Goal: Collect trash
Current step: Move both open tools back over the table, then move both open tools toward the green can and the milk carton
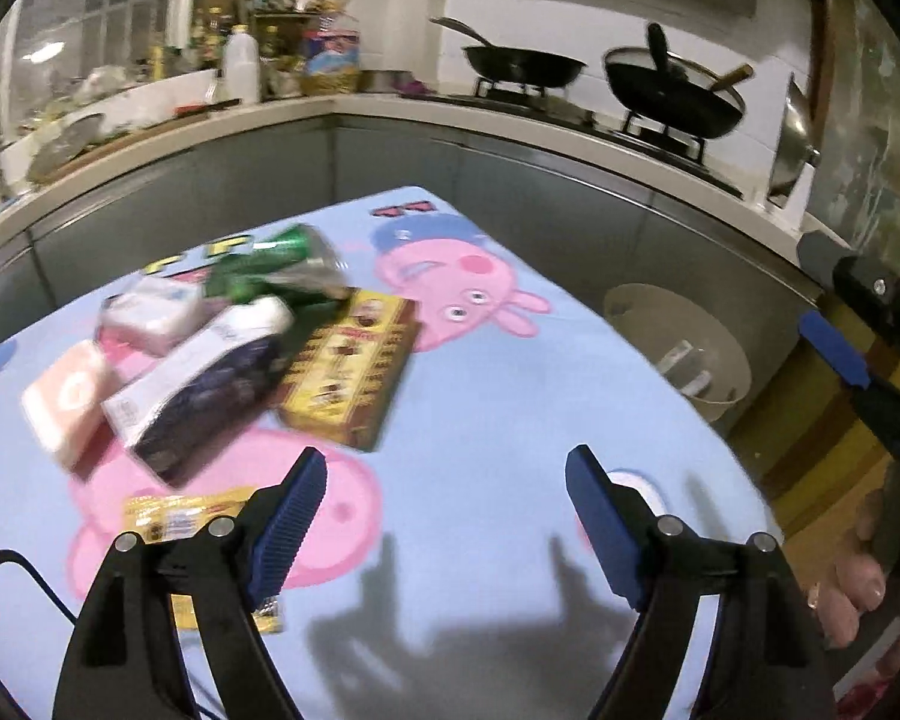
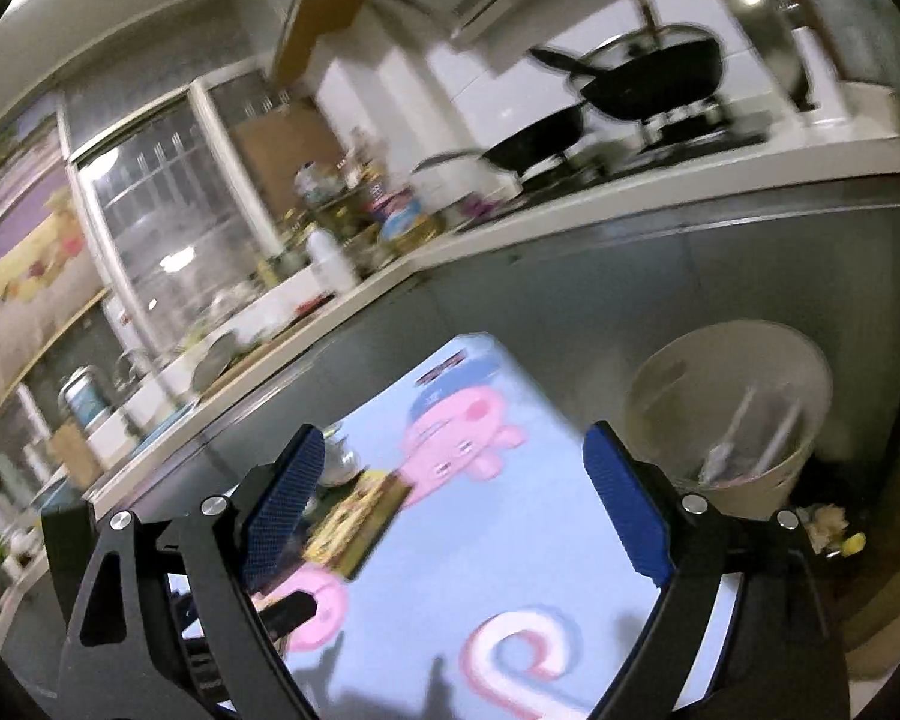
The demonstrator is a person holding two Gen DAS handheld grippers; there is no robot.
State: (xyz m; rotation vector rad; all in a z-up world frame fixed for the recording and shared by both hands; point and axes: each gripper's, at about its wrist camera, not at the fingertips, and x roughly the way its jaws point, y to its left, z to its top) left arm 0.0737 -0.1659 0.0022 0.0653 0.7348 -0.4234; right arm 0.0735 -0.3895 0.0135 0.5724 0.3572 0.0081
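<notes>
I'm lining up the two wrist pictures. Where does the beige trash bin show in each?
Left wrist view: trash bin at mid right, on the floor beyond the table's right edge.
Right wrist view: trash bin at right of centre, above the right finger.
Shared landmark: the pink pig's face on the blue tablecloth.

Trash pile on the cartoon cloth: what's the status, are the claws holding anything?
Left gripper open, empty. Right gripper open, empty. Trash pile on the cloth, untouched; beige bin beside the table. Nothing in the way.
</notes>
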